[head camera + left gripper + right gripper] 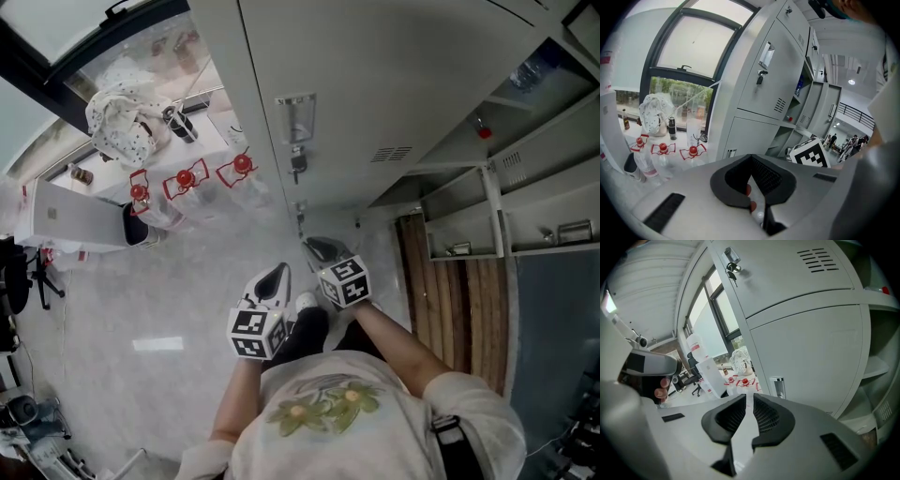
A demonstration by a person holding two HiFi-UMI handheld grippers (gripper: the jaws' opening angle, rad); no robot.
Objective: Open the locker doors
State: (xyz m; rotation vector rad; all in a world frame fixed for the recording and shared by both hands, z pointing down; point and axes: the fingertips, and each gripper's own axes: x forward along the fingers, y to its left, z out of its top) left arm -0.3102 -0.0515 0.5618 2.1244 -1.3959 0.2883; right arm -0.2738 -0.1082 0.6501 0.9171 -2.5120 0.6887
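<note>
- The room has a pale, glossy stone floor [159, 309] and a big window [689, 51] with a dark frame; green trees show behind the glass.
- Under the window runs a white counter [211, 131]. On it lie a spotted cloth bag [122, 122] and a dark bottle just beside the bag.
- Three clear bottles with red caps [186, 180] stand in a row below the counter, near a white box [75, 216].
- The grey lockers [375, 75] stand in front of the person, next to the window.
- The upper door [787, 273] is closed, with a key [297, 165] hanging in its lock and vent slits near its lower corner.
- The lower door [811, 357] is closed too; its metal handle [778, 386] sits at the edge nearest to the window.
- Further to the right, several compartments [464, 230] stand open and their shelves are visible.
- The left gripper [275, 279] is held low before the body, apart from the lockers. Its fingers [766, 176] are almost together, with only a thin slit between them, and hold nothing.
- The right gripper [323, 249] is just beside the left one and nearer to the lockers, pointing at the lower door without touching it. Its fingers [764, 416] are together except for a narrow slit, with nothing between them.
</note>
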